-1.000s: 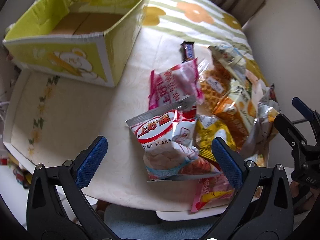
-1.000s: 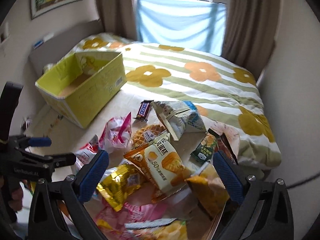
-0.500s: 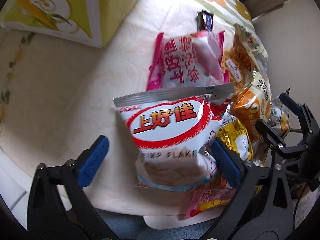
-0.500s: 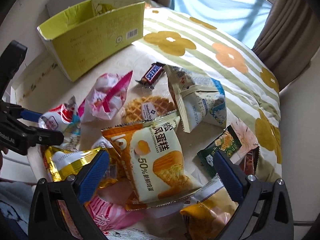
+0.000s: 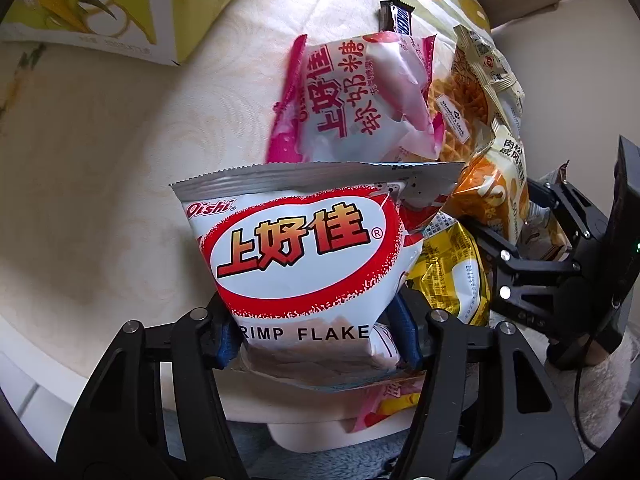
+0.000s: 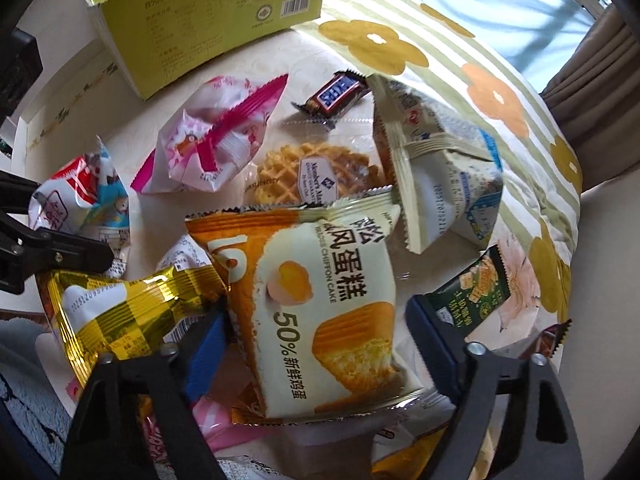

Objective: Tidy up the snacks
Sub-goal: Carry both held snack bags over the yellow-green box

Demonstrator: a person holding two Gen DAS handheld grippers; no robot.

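A yellow-green cardboard box (image 6: 208,28) stands at the far edge of the cream tabletop (image 5: 100,184), its inside out of view from both cameras. The left gripper (image 5: 316,340) is closing, pads pressing a shrimp flake bag (image 5: 300,256) near the table's front edge. Only the right wrist view shows the right gripper (image 6: 320,344) closing around a chiffon cake pack (image 6: 320,292), one pad not yet touching.

I count two grippers (image 5: 316,340) (image 6: 320,344), one yellow-green box (image 6: 208,28), one chocolate bar (image 6: 334,94), one waffle (image 6: 316,178), and about eight snack bags (image 6: 320,304).
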